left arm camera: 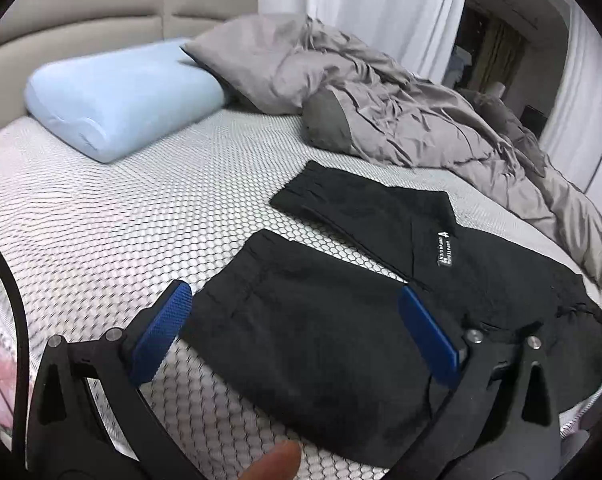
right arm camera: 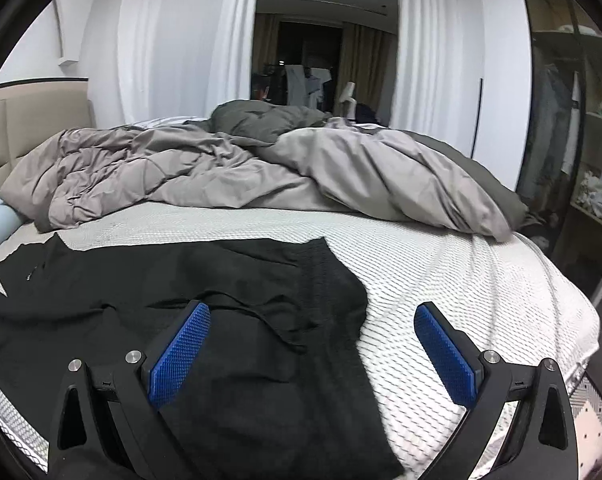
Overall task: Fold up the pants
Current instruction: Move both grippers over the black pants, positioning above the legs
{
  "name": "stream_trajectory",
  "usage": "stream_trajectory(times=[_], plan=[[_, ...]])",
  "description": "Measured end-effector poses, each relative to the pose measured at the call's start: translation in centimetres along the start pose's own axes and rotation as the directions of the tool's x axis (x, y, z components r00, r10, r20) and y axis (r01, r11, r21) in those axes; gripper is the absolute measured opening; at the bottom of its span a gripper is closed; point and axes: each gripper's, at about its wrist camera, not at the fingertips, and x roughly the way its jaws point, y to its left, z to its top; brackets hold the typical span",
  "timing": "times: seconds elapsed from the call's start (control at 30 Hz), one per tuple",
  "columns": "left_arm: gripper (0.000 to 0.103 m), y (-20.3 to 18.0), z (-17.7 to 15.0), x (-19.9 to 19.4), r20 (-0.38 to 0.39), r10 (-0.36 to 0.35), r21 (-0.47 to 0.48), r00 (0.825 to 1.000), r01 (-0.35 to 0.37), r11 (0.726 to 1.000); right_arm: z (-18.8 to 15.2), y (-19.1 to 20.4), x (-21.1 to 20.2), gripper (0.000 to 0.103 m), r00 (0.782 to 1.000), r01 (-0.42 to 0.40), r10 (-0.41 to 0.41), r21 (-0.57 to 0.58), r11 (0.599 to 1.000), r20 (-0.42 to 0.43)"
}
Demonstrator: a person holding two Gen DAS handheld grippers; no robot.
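Black pants lie spread flat on the white honeycomb-patterned mattress, the two legs apart and pointing toward the pillows, a small white label on the farther leg. My left gripper is open, hovering over the nearer leg, its blue pads wide apart. In the right wrist view the pants lie at the left with the waist end near the middle. My right gripper is open above the waist edge, with one pad over the cloth and the other over bare mattress.
A light blue pillow and a grey pillow lie by the beige headboard. A crumpled grey duvet fills the far side of the bed. White curtains and open shelves stand beyond. The bed edge is near, at the right.
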Motion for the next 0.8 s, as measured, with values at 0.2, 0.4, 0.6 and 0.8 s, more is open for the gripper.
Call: stream_trajectory(times=[0.2, 0.4, 0.6, 0.8], plan=[[0.095, 0.5, 2.5, 6.2, -0.189, 0.06, 0.108, 0.98, -0.04, 0.993, -1.9, -0.7, -0.4, 0.103, 0.998, -0.01, 0.012, 0.03, 1.0, -0.055], [0.044, -0.4, 2.4, 12.5, -0.328, 0.091, 0.145, 0.94, -0.045, 0.988, -3.3, 0.8, 0.8, 0.103, 0.994, -0.008, 0.009, 0.013, 1.0, -0.11], [0.033, -0.2, 4.4, 8.4, -0.096, 0.037, 0.048, 0.995, -0.033, 0.998, -4.0, 2.0, 1.2, 0.103, 0.992, 0.0, -0.004, -0.026, 1.0, -0.128], [0.04, 1.9, 4.5, 11.0, -0.2, 0.173, -0.034, 0.964, -0.183, 0.983, -4.6, 1.1, 1.2, 0.103, 0.989, 0.008, -0.004, 0.024, 1.0, -0.147]])
